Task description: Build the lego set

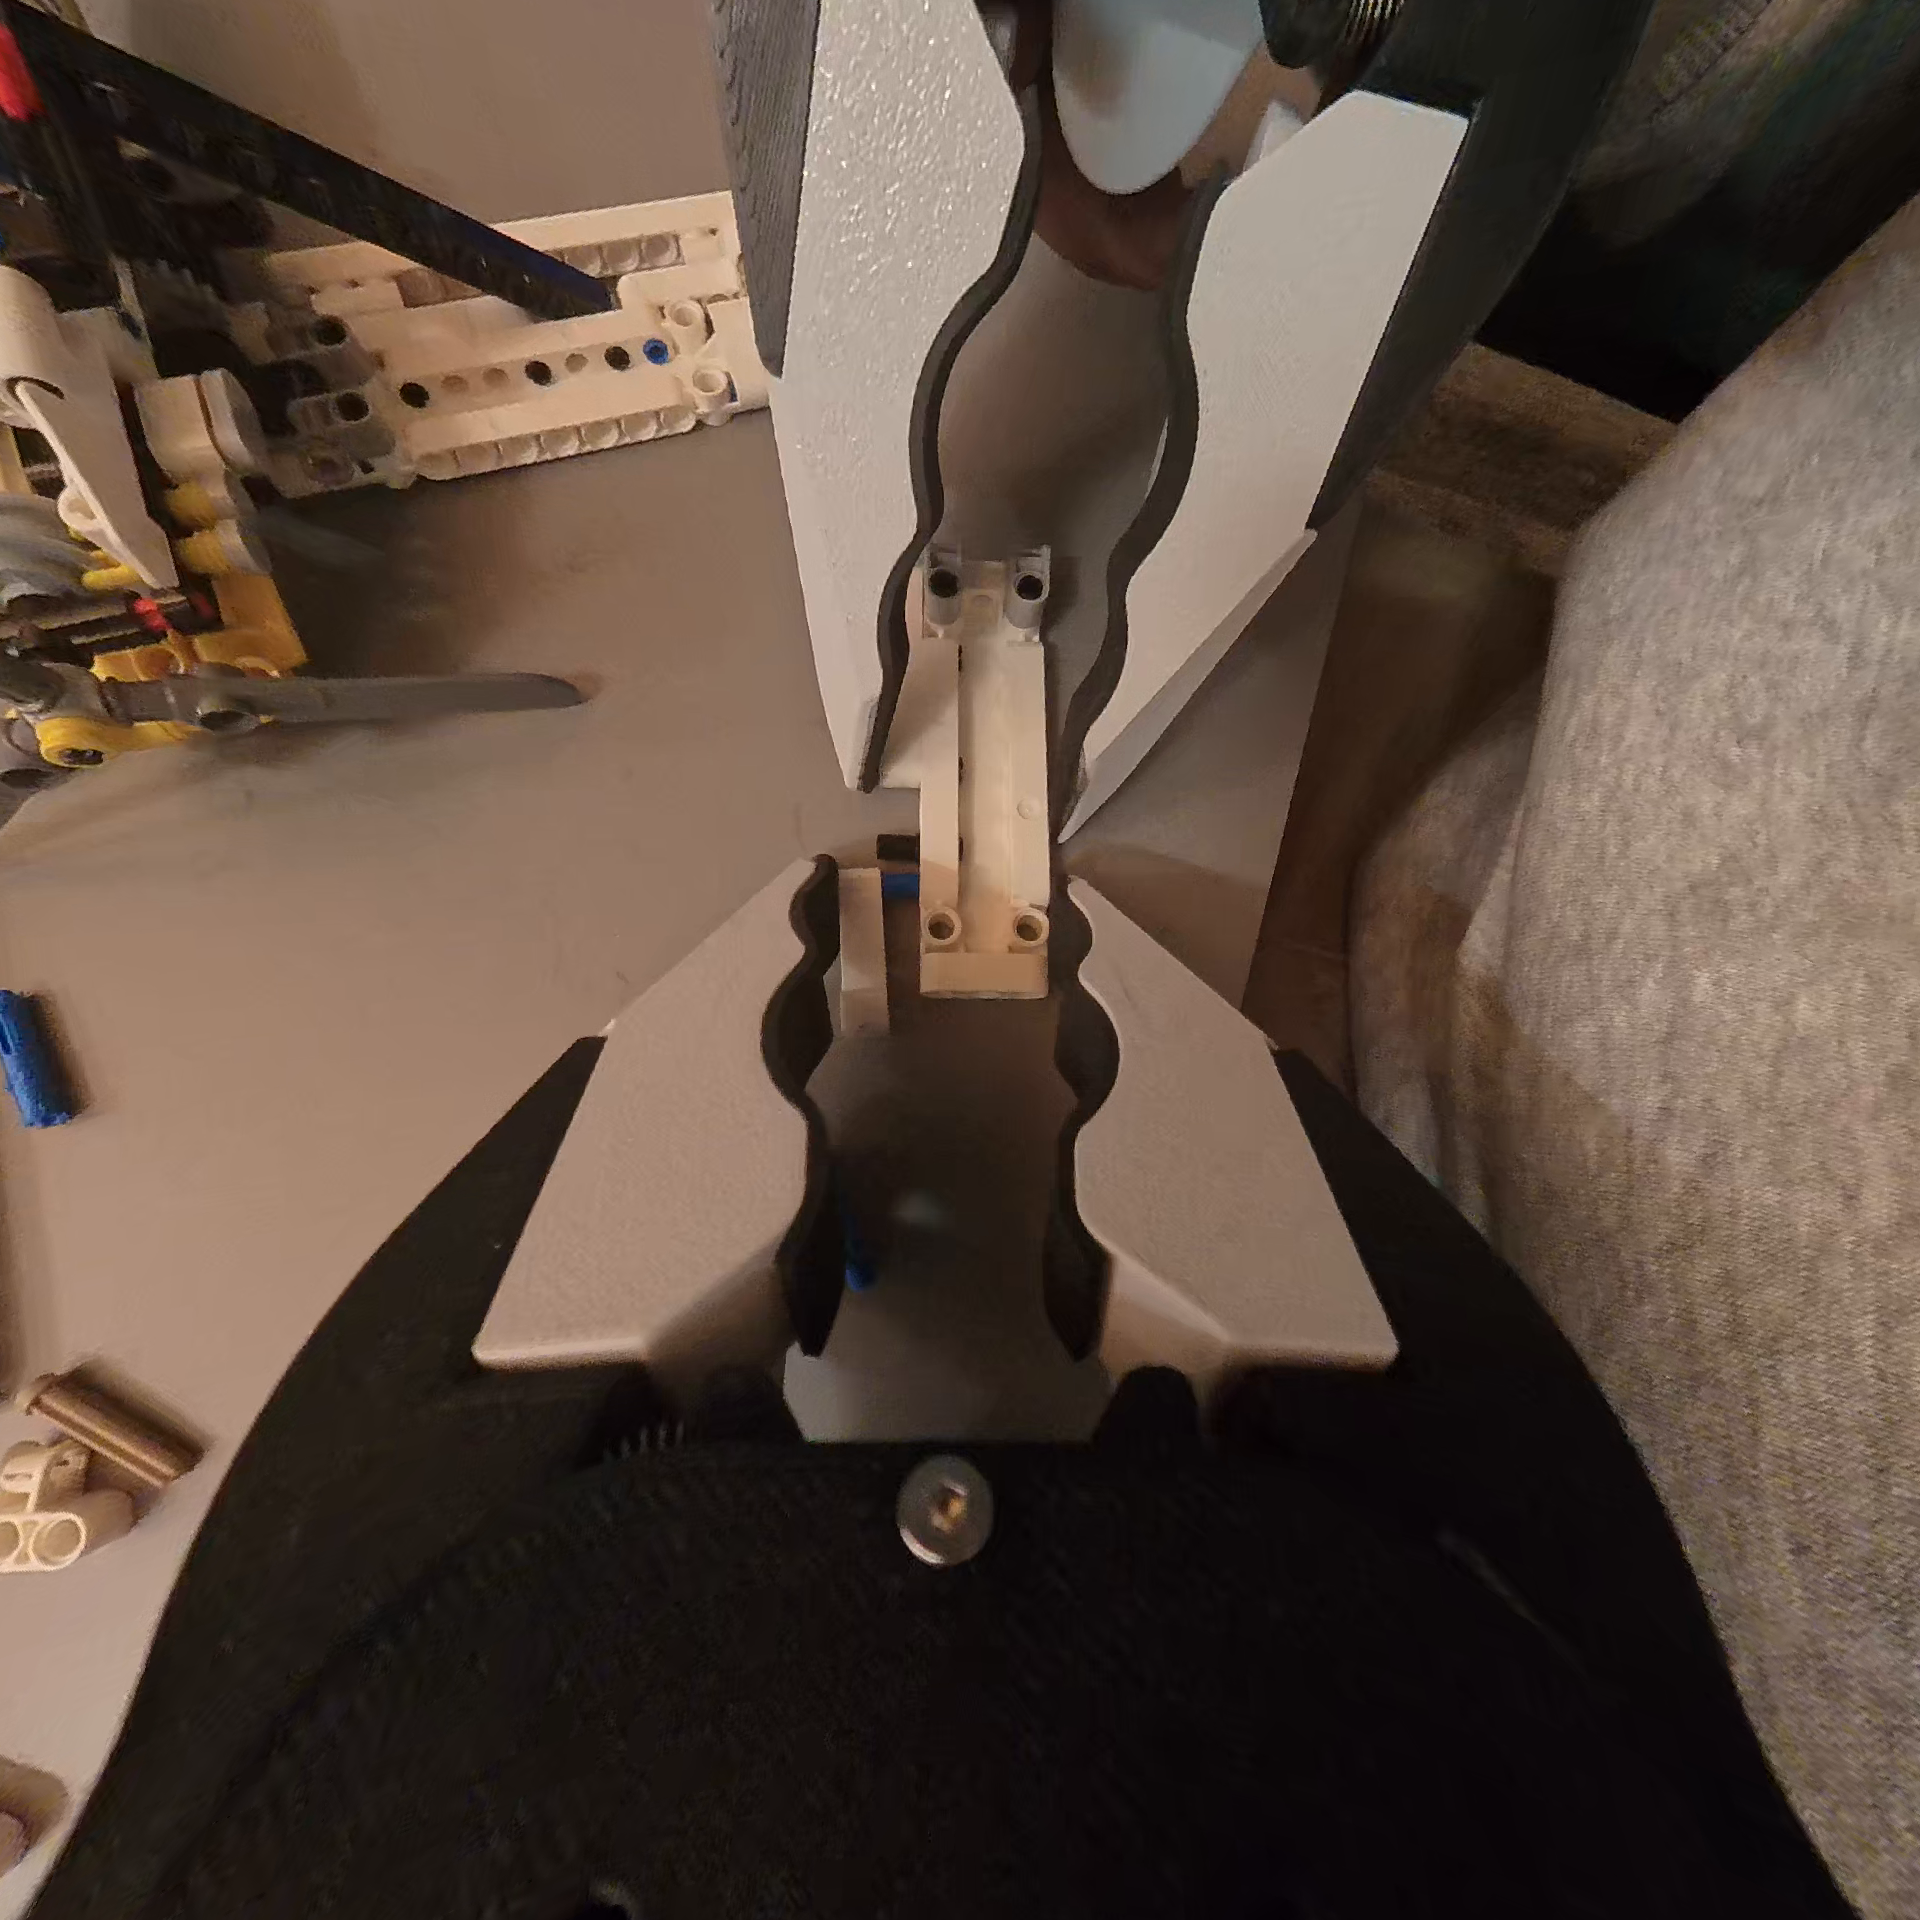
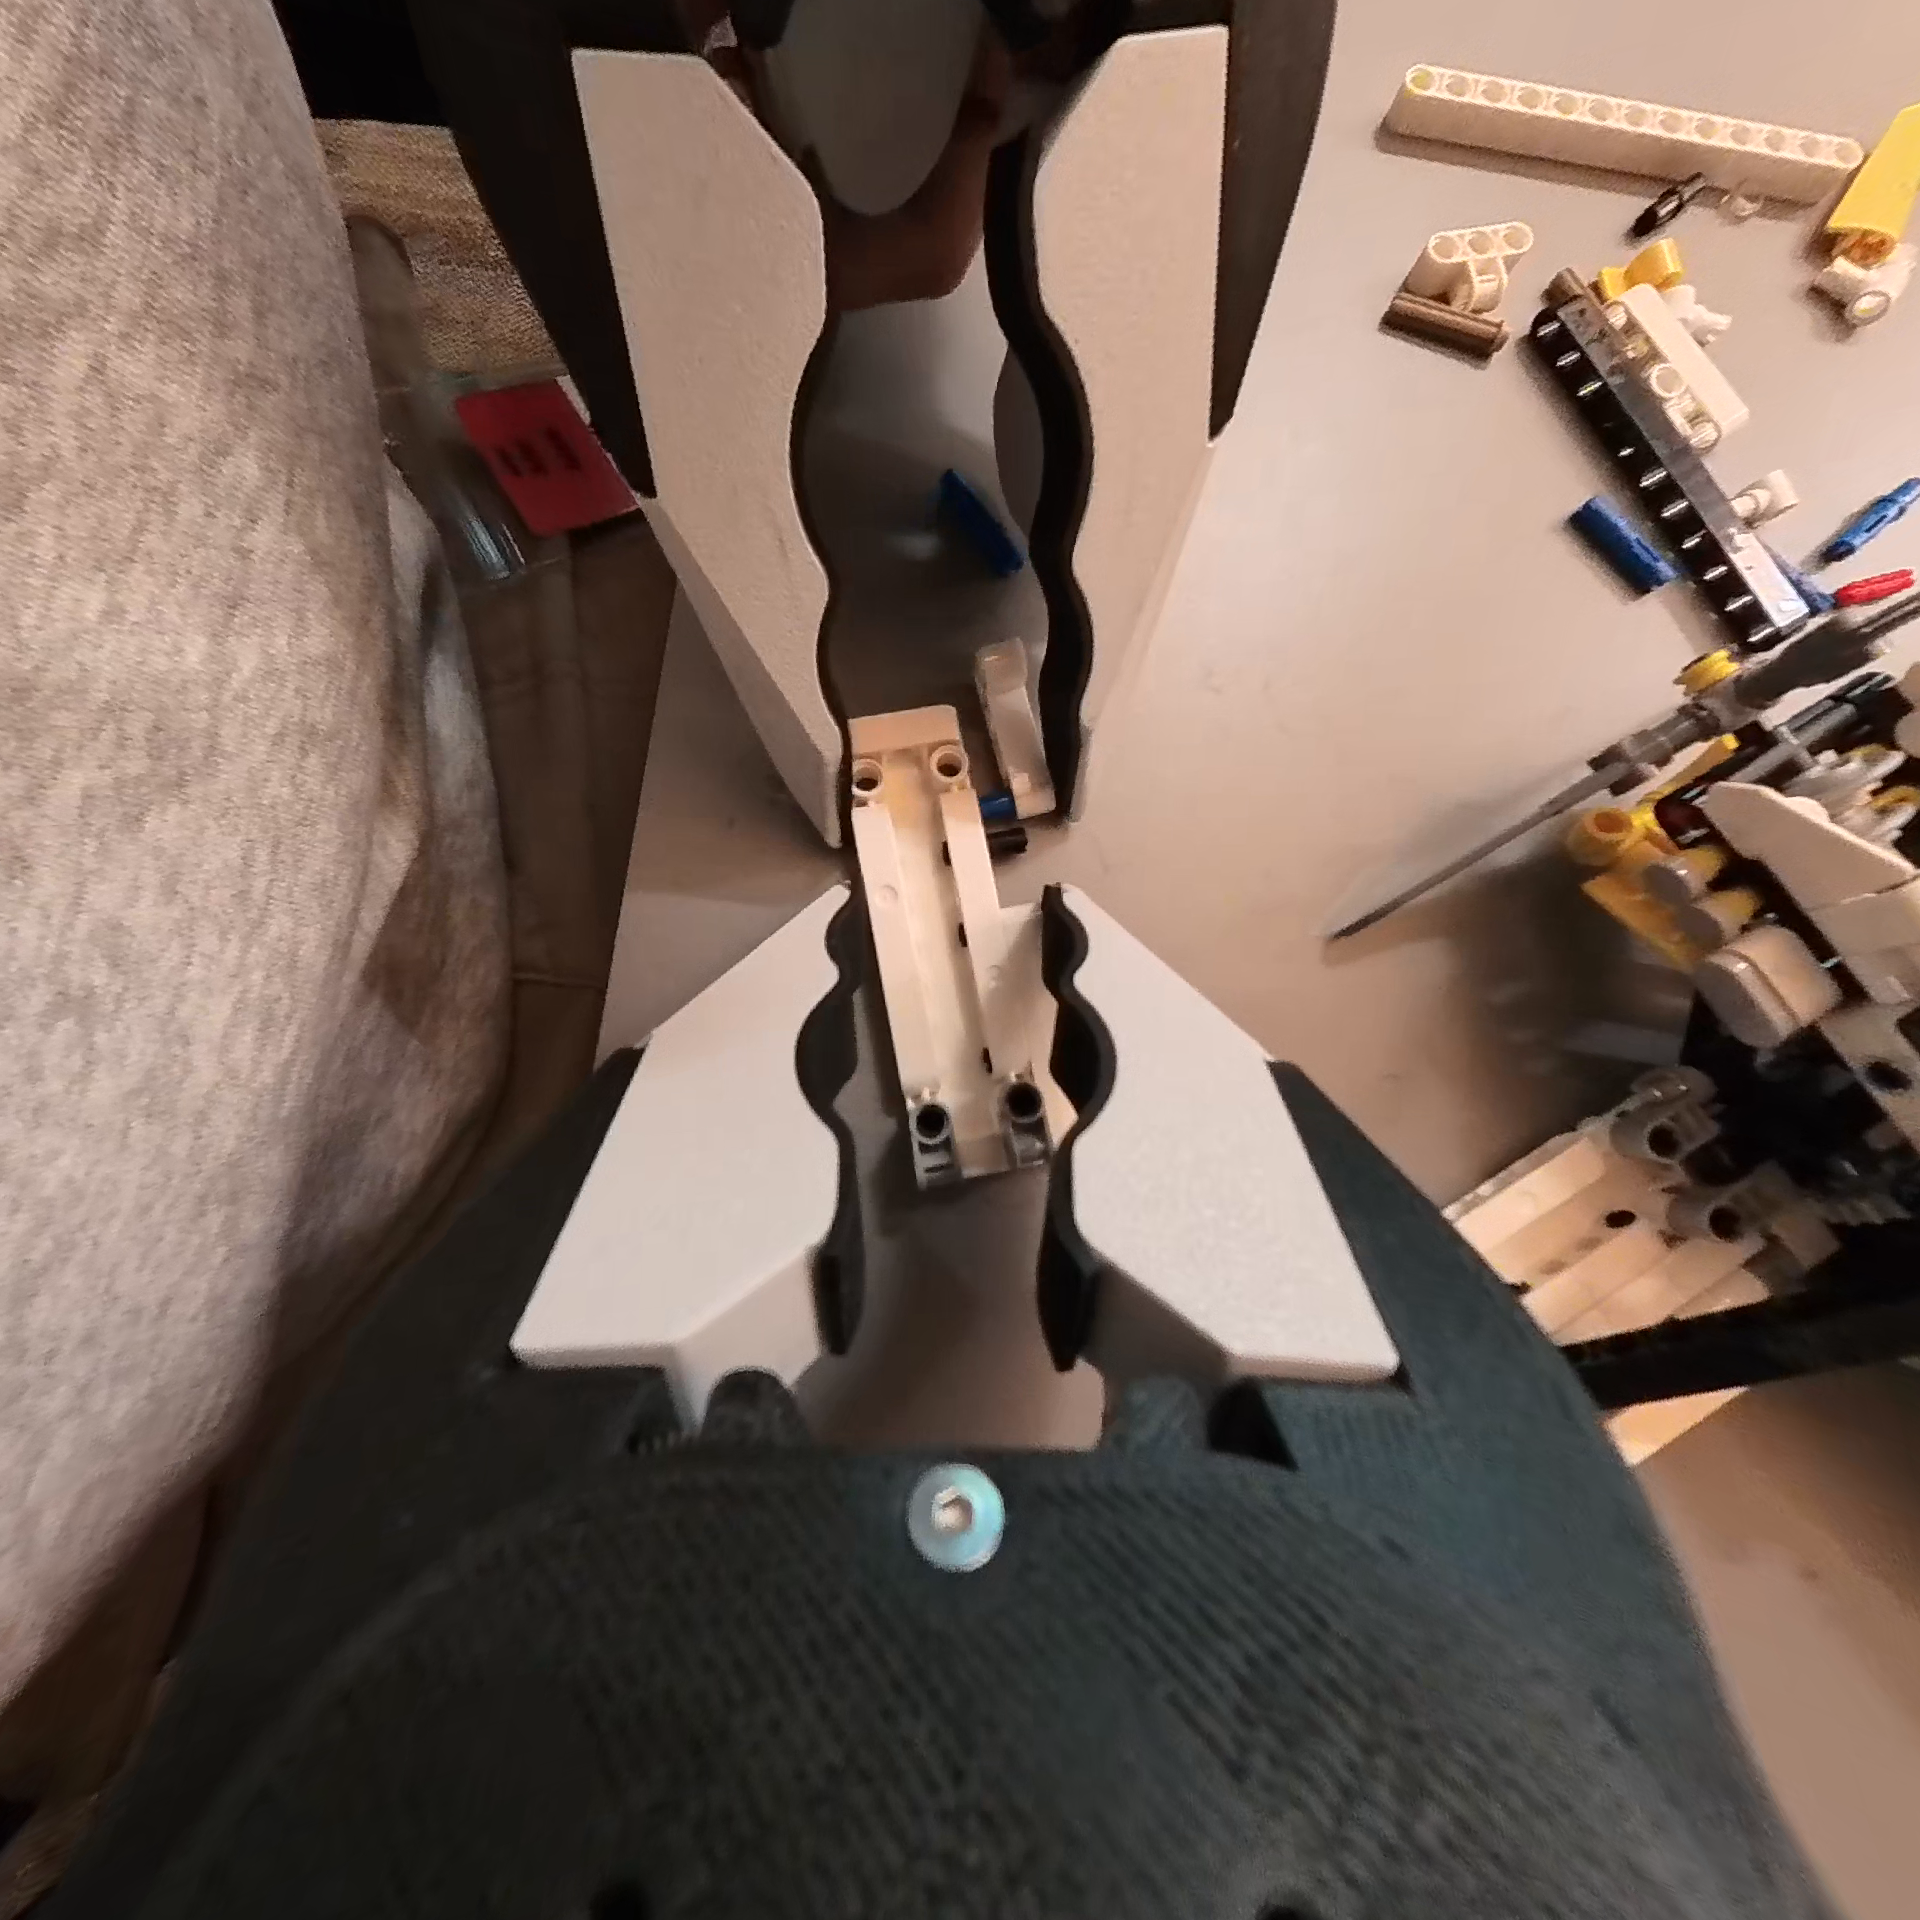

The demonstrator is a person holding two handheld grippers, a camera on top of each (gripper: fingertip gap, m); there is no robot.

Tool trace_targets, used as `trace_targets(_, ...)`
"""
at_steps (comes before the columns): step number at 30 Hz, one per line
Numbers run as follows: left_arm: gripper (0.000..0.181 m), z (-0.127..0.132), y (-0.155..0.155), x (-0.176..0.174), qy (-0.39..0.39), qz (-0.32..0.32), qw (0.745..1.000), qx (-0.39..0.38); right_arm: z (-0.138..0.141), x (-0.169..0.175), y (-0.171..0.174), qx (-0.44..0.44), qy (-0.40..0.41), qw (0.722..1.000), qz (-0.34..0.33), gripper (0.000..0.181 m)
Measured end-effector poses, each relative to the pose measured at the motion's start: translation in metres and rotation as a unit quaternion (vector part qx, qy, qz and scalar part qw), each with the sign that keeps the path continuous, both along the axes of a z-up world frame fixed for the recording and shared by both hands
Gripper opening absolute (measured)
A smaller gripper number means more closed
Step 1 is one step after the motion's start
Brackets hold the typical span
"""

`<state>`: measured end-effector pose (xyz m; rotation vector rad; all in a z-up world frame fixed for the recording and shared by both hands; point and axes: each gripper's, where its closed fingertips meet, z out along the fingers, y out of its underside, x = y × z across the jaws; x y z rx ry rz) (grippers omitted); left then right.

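A white lego panel piece (image 1: 987, 821) with two grey connectors at one end hangs in the air between my two grippers, which face each other tip to tip. My left gripper (image 1: 945, 868) is shut on its white holed end, together with a small white part carrying a blue pin (image 1: 862, 956). My right gripper (image 2: 951, 883) is shut on the grey-connector end (image 2: 977, 1132). The right gripper also shows in the left wrist view (image 1: 971, 790), and the left gripper in the right wrist view (image 2: 956, 810). The panel piece (image 2: 935, 935) is slightly tilted there.
The half-built model (image 1: 312, 395) stands on the grey table (image 1: 520, 935); it also shows in the right wrist view (image 2: 1714, 987). Loose parts lie about: a blue pin (image 1: 36, 1060), tan connectors (image 1: 83, 1486), a long tan beam (image 2: 1621, 135), a black beam (image 2: 1662, 468). A person's grey-clothed body (image 2: 208, 727) is close. My two grippers' fingertips are within a few centimetres of each other. Both grippers' tips are roughly 20 cm from the long tan beam (image 2: 1621, 135).
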<state>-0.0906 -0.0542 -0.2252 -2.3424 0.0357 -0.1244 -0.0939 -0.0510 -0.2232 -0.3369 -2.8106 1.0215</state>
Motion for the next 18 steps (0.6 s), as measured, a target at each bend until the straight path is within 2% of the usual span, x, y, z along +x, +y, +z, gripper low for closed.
trace_targets(7, 0.042, -0.0015, -0.0012, -0.0025, 0.029, -0.027, 0.999, -0.002, 0.0003, 0.0004, -0.0001, -0.008, -0.007, 1.000, 0.003, 0.032)
trace_targets(18, 0.041, -0.0010, -0.0035, -0.0039, 0.030, -0.051, 0.998, 0.001, 0.0009, -0.0004, -0.0020, -0.009, -0.001, 1.000, 0.004, 0.032)
